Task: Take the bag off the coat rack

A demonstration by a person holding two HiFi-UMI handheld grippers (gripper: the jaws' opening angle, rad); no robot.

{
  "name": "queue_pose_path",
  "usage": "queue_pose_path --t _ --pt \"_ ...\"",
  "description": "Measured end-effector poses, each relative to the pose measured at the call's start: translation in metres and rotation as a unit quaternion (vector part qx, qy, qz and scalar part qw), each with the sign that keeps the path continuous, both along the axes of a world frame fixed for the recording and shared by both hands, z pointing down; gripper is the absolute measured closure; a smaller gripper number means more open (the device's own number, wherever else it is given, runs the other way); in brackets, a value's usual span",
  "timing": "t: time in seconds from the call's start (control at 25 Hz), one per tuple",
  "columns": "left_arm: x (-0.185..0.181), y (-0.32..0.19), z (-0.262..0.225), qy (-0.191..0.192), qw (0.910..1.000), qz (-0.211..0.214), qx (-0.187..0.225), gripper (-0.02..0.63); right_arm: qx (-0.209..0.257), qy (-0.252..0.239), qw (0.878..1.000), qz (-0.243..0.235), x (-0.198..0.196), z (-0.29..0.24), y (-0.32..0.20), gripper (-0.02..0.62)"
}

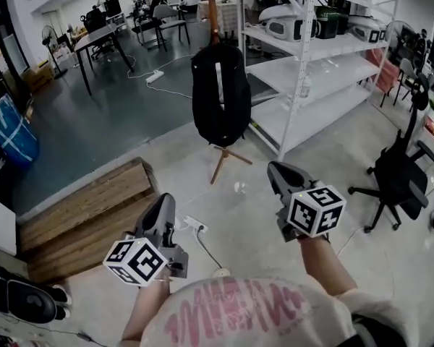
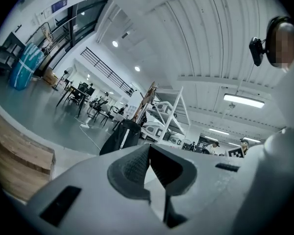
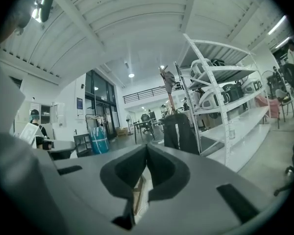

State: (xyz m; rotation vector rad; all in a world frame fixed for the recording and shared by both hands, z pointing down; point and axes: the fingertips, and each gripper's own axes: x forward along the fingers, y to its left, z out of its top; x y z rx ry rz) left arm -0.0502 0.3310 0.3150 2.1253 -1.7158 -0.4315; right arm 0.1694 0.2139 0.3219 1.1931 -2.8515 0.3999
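Backpack [image 1: 220, 96], black with a pale stripe down its middle, hangs on the wooden coat rack [image 1: 226, 157] far ahead of me. It is just left of the white shelving unit [image 1: 304, 71], and its bottom is clear of the floor [image 1: 260, 215]. Both my claws sit near my body, well apart from it. My left claw [image 1: 163, 199] is clenched tight with nothing between its pads and points toward the rack. My right claw [image 1: 273, 168] is clenched on nothing too. A wooden platform [image 1: 79, 208] lies near left. A white power strip [image 1: 195, 225] lies on the floor between my claws. A black office chair [image 1: 399, 176] stands at right.
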Motion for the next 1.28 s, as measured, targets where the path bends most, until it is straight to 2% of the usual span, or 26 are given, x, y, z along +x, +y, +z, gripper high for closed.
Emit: queue_pose_path --t 0.32,0.6,0.76,1.04,1.28 --pt "-0.062 -0.066 -0.015 0.006 0.9997 0.016 0.019 0.602 0.027 -0.004 0.999 0.026 -0.052 -0.025 -0.058 0.589" --pt "-0.101 -0.109 -0.012 0.013 0.9990 0.029 0.031 0.603 0.037 0.007 0.999 0.039 -0.086 -0.020 -0.092 0.589" --pt "-0.110 -0.130 -0.003 0.021 0.9987 0.036 0.028 0.601 0.034 0.017 0.998 0.050 -0.092 -0.010 -0.106 0.589" --pt "-0.106 -0.149 0.022 0.041 0.9975 0.057 0.001 0.601 0.004 0.030 0.997 0.071 -0.086 0.014 -0.121 0.589" --pt "-0.111 -0.165 0.041 0.049 0.9970 0.056 -0.022 0.601 -0.008 0.032 0.995 0.090 -0.085 0.029 -0.140 0.589"
